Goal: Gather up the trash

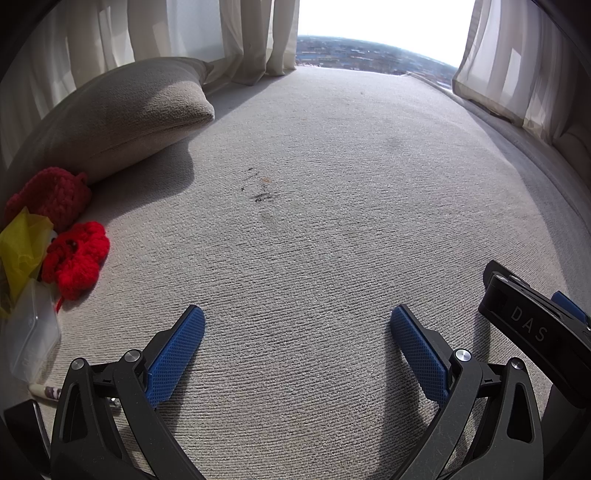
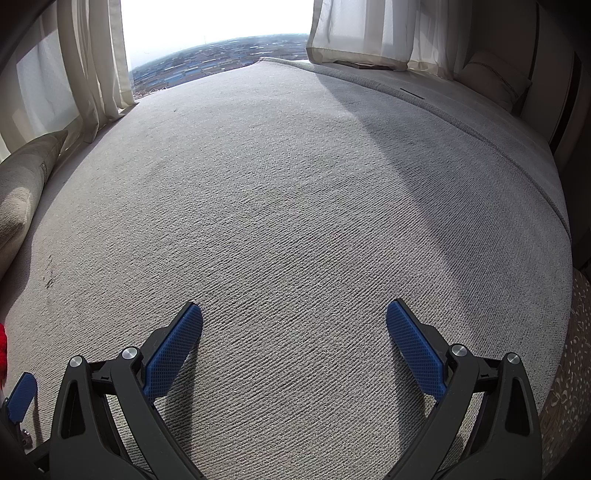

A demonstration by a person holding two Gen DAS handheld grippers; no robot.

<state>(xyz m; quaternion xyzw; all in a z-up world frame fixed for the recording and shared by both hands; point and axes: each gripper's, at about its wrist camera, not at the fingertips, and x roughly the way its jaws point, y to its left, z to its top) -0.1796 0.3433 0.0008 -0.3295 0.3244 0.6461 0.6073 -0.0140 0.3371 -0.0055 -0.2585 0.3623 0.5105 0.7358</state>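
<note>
My left gripper (image 1: 295, 314) is open low over a grey woven cushion surface (image 1: 314, 206), with nothing between its blue pads. At the left edge of the left wrist view lie a crumpled yellow wrapper (image 1: 22, 251), a clear plastic box (image 1: 31, 339), two red crocheted pieces (image 1: 75, 260) and a small pen-like stick (image 1: 46, 391). Dark crumbs and specks (image 1: 260, 194) mark the fabric ahead of the left gripper. My right gripper (image 2: 294, 310) is also open over bare fabric, holding nothing. Its black body (image 1: 535, 321) shows at the right of the left wrist view.
A grey pillow (image 1: 122, 118) leans at the back left, and another pillow (image 2: 495, 77) sits far right. Beige curtains (image 1: 255, 37) frame a bright window (image 1: 380, 26) behind. The cushion's edge (image 2: 554, 206) drops off at the right toward a patterned floor (image 2: 576, 350).
</note>
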